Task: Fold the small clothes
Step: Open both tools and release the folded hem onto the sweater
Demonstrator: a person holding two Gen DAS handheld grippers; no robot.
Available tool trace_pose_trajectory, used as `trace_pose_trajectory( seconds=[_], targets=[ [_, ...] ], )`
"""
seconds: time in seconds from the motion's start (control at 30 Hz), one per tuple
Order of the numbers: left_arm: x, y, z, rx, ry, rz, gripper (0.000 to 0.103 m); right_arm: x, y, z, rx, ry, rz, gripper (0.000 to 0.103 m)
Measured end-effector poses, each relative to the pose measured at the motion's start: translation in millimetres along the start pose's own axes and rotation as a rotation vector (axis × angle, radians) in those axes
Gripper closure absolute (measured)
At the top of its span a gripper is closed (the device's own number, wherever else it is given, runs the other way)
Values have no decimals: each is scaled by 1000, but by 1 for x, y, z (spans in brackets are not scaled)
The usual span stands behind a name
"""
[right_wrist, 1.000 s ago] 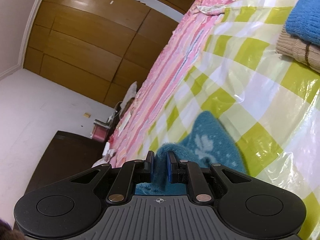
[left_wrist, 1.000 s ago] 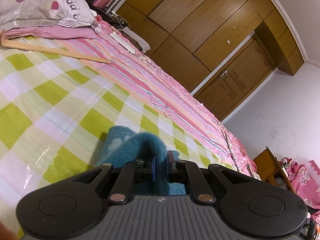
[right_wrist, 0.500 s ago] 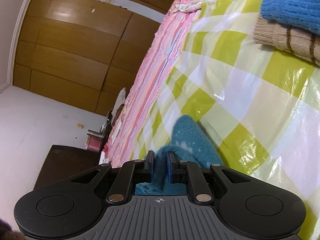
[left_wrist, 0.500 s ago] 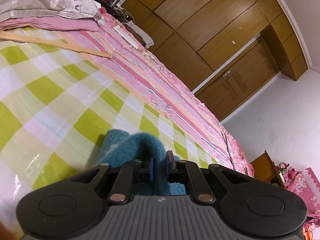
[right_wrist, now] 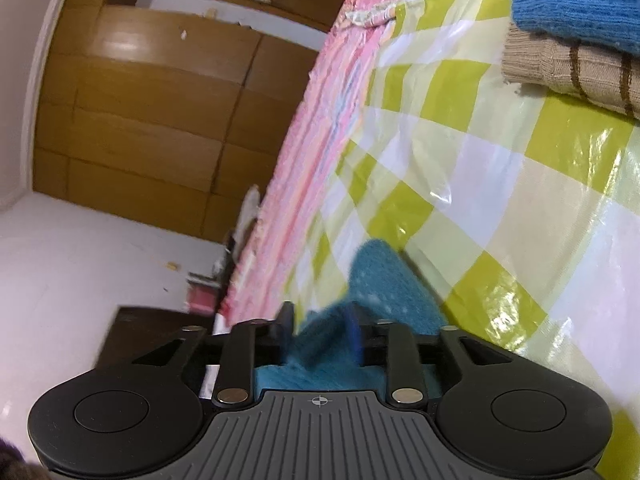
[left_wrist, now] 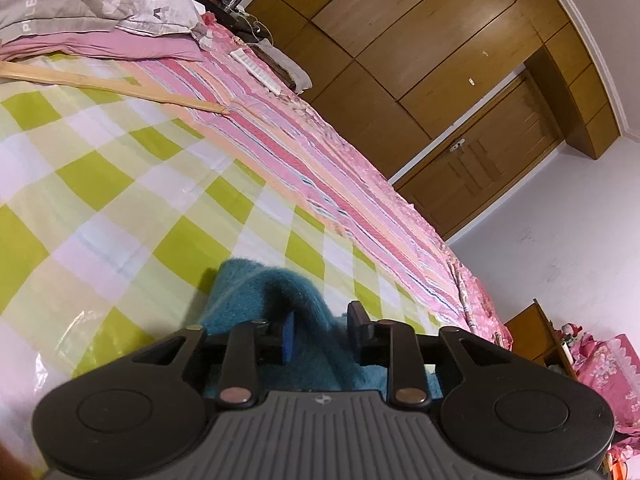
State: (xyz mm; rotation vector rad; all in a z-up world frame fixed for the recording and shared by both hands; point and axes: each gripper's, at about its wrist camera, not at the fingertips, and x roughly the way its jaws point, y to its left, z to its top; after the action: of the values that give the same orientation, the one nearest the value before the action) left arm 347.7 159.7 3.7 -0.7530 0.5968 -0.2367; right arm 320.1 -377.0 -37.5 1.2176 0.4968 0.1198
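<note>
On my left gripper (left_wrist: 320, 328) the jaws stand parted, with a ridge of the teal fuzzy garment (left_wrist: 256, 292) rising between them; the blue pad on one side touches the fabric, while the other finger sits just clear of it, so the grip is released rather than clenched. The garment lies on the bed's green-checked plastic sheet (left_wrist: 100, 184), spreading forward from under the gripper.

On my right gripper (right_wrist: 322, 330) the jaws are likewise spread apart, and a blurred fold of the same teal fuzzy garment (right_wrist: 384, 280) fills the gap between them. I cannot tell whether the pads press it; the width of the gap reads as let go. The rest of the cloth lies flat on the checked sheet just ahead.

Farther along the right view, a folded blue knit (right_wrist: 576, 4) sits on top of a tan striped knit (right_wrist: 568, 72), well apart from the teal piece.

Beyond the left view's sheet come the pink striped bedspread (left_wrist: 304, 168), a printed pillow (left_wrist: 100, 4), and the wooden wardrobe (left_wrist: 420, 52).
</note>
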Motion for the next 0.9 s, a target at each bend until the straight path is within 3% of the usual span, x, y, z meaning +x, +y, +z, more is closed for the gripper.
trace_pose_trajectory(
  seconds=[0.03, 0.2, 0.3, 0.4, 0.53, 0.67, 0.77, 0.9],
  targets=[
    [-1, -1, 0, 3, -3, -2, 68, -3, 2, 2, -8, -17, 7, 50],
    [-2, -13, -1, 74, -20, 17, 63, -9, 15, 5, -102, -10, -12, 49],
    [-2, -15, -3, 89, -30, 35, 60, -4, 27, -1, -221, 12, -90, 49],
    [-2, -10, 1, 55, -20, 8, 57, 4, 37, -8, -346, 31, -163, 49],
    [-8, 10, 10, -77, -27, -80, 47, 23, 56, -23, -582, 60, -279, 49],
    [-22, 1, 16, 33, -120, 70, 44, 36, 67, -37, -721, 86, -340, 50],
    [-28, -7, 15, 107, -149, 101, 43, 42, 67, -38, -760, 98, -392, 66],
    [-22, -22, 5, 219, -127, 127, 43, 40, 62, -31, -731, 106, -408, 86]
  ],
)
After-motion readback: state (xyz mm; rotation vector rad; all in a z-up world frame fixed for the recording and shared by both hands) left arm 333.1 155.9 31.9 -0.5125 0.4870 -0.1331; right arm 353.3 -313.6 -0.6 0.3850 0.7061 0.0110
